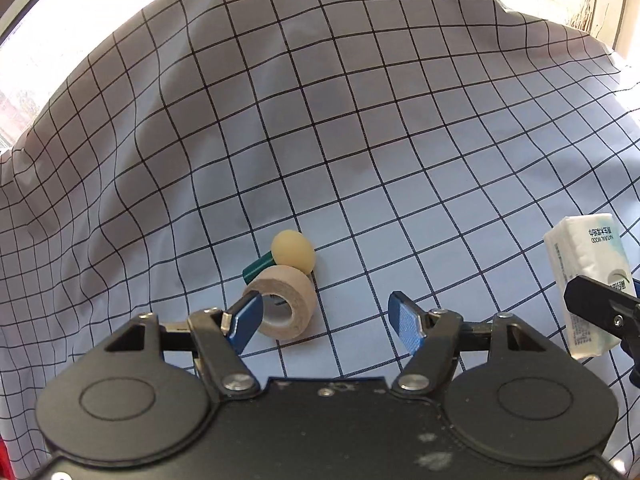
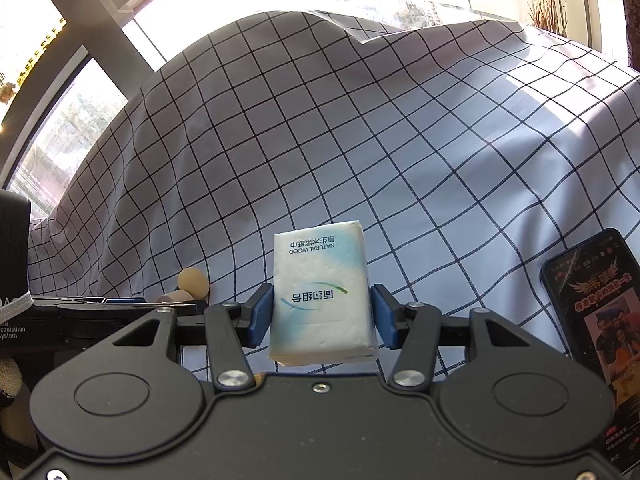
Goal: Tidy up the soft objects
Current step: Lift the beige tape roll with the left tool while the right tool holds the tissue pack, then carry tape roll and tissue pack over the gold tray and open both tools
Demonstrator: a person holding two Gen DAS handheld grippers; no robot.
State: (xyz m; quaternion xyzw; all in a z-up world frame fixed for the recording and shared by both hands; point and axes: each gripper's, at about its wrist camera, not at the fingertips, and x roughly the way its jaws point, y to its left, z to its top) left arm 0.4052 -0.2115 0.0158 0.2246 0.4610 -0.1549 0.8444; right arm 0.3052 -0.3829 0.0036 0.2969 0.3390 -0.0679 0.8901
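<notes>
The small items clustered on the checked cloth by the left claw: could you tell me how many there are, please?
3: a tape roll nearest the left claw, a yellow ball just behind it, and a green cylinder poking out at their left, partly covered. More could be hidden behind them.

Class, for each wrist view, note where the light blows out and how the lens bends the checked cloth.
Left wrist view: window glare whitens the top-left corner; the checked cloth shows bowed grid lines. Right wrist view: windows overexposed along the top, sunlit band on the cloth's right, grid curving around the tissue pack.
</notes>
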